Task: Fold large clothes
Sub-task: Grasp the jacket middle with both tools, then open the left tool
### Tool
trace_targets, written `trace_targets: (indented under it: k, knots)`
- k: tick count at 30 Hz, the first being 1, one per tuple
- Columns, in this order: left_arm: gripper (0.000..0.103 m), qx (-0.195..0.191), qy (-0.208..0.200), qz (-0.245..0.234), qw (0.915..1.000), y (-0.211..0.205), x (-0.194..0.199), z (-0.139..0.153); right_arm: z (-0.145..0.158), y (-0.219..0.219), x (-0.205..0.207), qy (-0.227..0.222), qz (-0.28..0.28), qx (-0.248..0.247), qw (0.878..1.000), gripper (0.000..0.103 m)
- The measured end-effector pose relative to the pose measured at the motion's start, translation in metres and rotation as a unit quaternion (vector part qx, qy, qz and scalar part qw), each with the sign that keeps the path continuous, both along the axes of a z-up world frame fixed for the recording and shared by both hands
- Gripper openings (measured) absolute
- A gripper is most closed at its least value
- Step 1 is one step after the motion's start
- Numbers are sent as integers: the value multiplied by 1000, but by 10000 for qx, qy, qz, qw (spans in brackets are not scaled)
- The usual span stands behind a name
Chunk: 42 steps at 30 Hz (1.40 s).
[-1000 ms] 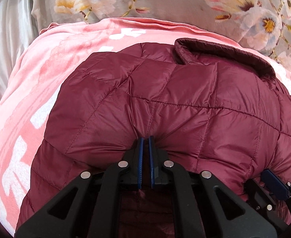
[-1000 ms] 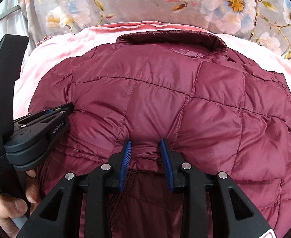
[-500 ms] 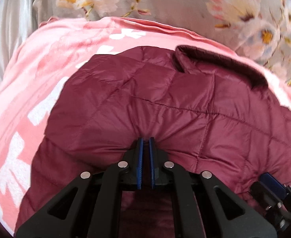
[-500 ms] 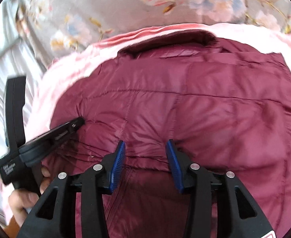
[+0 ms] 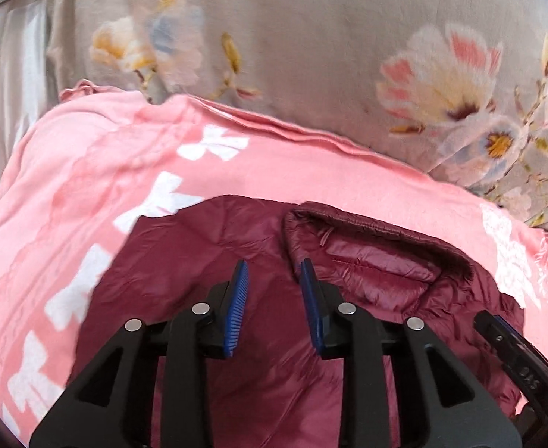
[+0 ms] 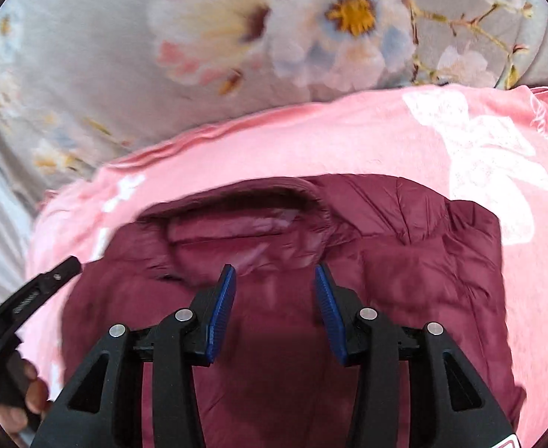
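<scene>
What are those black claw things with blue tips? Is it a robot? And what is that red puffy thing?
No robot. A person holds a grabbing tool in each hand, and each tool carries a camera that looks along its two fingers. One picture comes from the left tool, the other from the right tool. The red puffy thing is a jacket, folded, lying on a pink blanket, with a flowered sheet behind. Both tools are open above the jacket and hold nothing.
</scene>
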<state>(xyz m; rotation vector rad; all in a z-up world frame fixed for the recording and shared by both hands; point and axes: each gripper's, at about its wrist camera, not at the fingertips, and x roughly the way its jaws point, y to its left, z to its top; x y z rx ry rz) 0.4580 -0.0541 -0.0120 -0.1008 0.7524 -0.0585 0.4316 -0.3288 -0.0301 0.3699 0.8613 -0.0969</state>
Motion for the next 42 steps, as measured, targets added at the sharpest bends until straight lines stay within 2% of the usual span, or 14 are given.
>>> trace_targets:
  k: [6, 10, 13, 14, 17, 20, 25, 27, 28, 30, 35, 38, 39, 42]
  knots:
    - [28, 234, 924, 36, 9954, -8, 33, -57, -33, 17, -9, 546, 493, -433, 9964, 42]
    - [27, 610, 877, -148, 9942, -11, 16, -76, -37, 30, -26, 614, 802, -774, 9919, 42]
    - [27, 906, 786, -233, 9925, -17, 9, -79, -31, 24, -21, 609, 704, -564, 9941, 43]
    - [26, 780, 833, -215, 9932, -15, 11, -77, -27, 18, -20, 517, 629, -325, 9961, 43]
    - [27, -381, 1044, -180, 9936, 7, 23, -66, -12, -2, -15, 166, 357, 360, 9986, 47]
    - [35, -1293, 1254, 7, 9836, 28, 42, -60, -7, -20, -4, 13, 6, 629, 9980, 52]
    - [37, -1596, 1480, 81, 9760, 29, 62, -71, -31, -24, 24, 430, -185, 687, 9965, 56]
    - [35, -1655, 1552, 16, 9739, 23, 64, -78, -34, -9, 29, 477, 51, 565, 9972, 48]
    - [29, -1623, 1521, -3, 9750, 20, 63, -79, -32, 1, 31, 480, 289, 585, 9967, 28]
    - [0, -1576, 1478, -180, 9762, 13, 64, -78, -19, 18, 32, 280, 528, 445, 9972, 9]
    - [0, -1550, 638, -232, 9856, 18, 43, -45, 20, 17, 5, -616, 428, 571, 9955, 5]
    - [0, -1219, 473, -119, 9913, 24, 34, -44, -11, 10, 8, -94, 307, 174, 9993, 5]
    - [0, -921, 641, -96, 9936, 21, 38, -57, -23, 6, 10, 77, 278, 226, 9993, 5]
    - [0, -746, 975, -43, 9924, 22, 45, -87, -49, -4, 10, 312, 239, 419, 9983, 4]
